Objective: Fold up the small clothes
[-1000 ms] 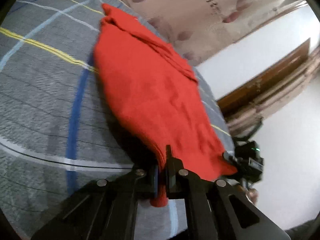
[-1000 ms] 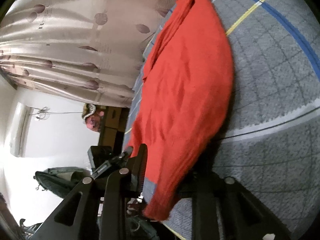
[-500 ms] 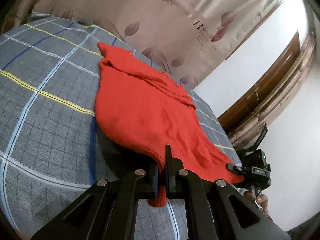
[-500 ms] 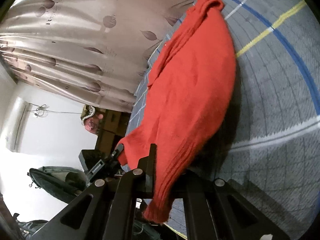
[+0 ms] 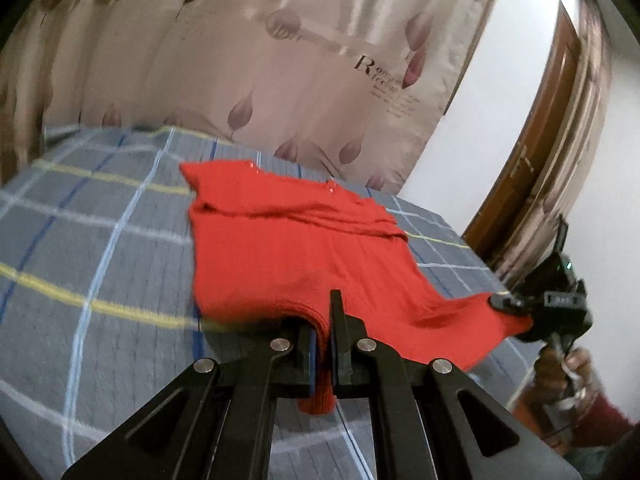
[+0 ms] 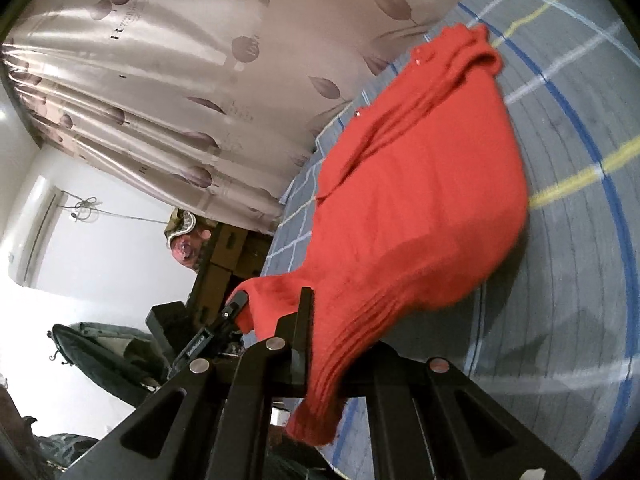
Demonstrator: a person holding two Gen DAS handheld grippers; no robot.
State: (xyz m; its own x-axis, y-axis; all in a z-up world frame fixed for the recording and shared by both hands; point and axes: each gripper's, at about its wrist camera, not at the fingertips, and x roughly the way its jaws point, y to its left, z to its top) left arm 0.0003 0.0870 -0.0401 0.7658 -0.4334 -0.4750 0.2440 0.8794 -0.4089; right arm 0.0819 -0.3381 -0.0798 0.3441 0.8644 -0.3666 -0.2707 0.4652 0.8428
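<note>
Both tongs have risen since the earlier frames, and the near hem of the red knit sweater now hangs clear of the bed, with more curtain in view behind.

Left side: left tongs clamped together on the hem's left corner; a ribbed tab of knit pokes out below the jaws. Right side: right tongs likewise clamped on the other hem corner, with the cloth draped over them and hanging down. Seen from the left wrist camera, the right tongs pinch the far right corner, a hand beneath.

Position: the sweater lies on the plaid bed cover. Collar end, with its small buttons, rests flat toward the curtain; hem end is lifted toward the person. Long axis runs from the tongs away to the curtain; collar points away.

Step in hand, as I judge it: raising the hem for the first lengthwise fold, bottom over top. Fold not yet made.

Next move calls for carrying both corners forward together, level and evenly spaced, to lay hem on collar; uneven travel would skew the edge.
</note>
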